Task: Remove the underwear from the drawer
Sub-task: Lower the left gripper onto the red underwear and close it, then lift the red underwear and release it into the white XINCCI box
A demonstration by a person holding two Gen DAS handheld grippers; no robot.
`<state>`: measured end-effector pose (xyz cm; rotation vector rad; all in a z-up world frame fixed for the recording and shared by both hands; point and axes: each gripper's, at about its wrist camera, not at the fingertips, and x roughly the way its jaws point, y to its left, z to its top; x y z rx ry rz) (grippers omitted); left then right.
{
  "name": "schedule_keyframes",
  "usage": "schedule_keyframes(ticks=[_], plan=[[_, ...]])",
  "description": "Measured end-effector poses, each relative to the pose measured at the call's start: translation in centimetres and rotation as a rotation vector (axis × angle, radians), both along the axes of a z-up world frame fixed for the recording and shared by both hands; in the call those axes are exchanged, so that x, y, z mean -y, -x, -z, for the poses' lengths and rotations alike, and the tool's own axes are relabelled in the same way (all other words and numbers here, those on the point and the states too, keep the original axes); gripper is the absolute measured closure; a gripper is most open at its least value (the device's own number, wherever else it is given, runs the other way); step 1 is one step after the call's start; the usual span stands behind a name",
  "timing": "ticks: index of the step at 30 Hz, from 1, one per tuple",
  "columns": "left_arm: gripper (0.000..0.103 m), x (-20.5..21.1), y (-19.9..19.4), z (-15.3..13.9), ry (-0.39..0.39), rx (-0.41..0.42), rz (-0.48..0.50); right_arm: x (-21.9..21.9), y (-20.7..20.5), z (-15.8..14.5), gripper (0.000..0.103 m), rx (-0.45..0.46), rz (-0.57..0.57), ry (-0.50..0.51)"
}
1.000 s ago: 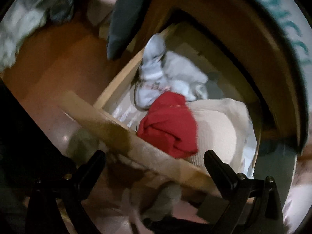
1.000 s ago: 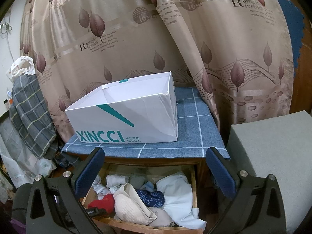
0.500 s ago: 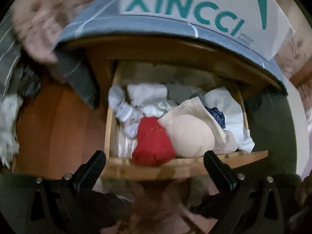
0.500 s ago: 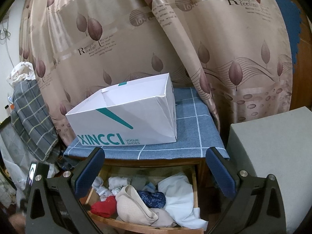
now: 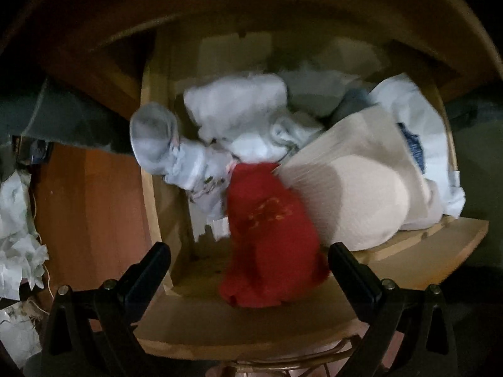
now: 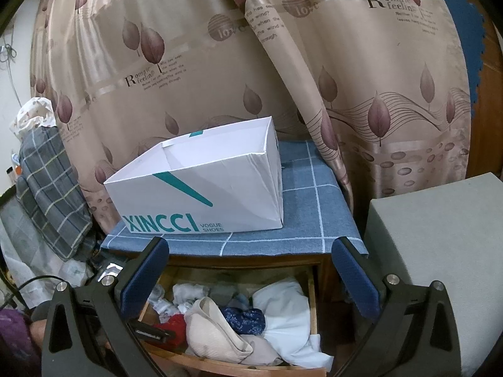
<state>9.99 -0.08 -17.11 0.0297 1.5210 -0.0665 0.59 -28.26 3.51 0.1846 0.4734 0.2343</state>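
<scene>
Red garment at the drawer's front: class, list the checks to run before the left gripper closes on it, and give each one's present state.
1. Drawer open: ok.
2. Red garment uncovered, lying over the front edge: ok.
3. Left gripper open, fingers either side of the garment: ok.
4. Beige garment clear of the grasp: not ok, it touches the red one.
5. Right gripper open, held above the drawer: ok.
6. Fingers low enough to pinch: cannot tell.
</scene>
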Motion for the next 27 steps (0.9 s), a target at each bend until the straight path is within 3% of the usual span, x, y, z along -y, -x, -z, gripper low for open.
schedule_keyframes(ticks=[6,7,8,9,13,19,27], plan=[[0.001,-0.2,0.0,1.3,0.031,-0.011,-0.002,-0.3,0.1,0.1,0.000,0.000,-0.004,0.013],[0.008,-0.4,0.2,1.6,0.061,-0.011,-0.019,-0.2,0.1,0.1,0.000,0.000,-0.005,0.013],[0.033,-0.7,0.1,1.9,0.085,-0.014,-0.027,-0.4,0.1,0.1,0.000,0.000,-0.004,0.013],[0.050,-0.8,0.0,2.4,0.120,-0.038,-0.029,-0.4,0.1,0.1,0.000,0.001,-0.003,0.013],[0.062,-1.3,0.3,1.9,0.131,-0.009,-0.037,-0.4,0.1,0.1,0.000,-0.004,-0.002,0.012],[0.064,-2.3,2.0,-1.2,0.198,0.102,-0.089,-0.5,0.1,0.1,0.000,-0.003,0.000,0.013],[0.065,-1.7,4.1,-8.2,0.249,0.326,-0.088,-0.9,0.1,0.3,0.000,-0.009,-0.014,0.029]])
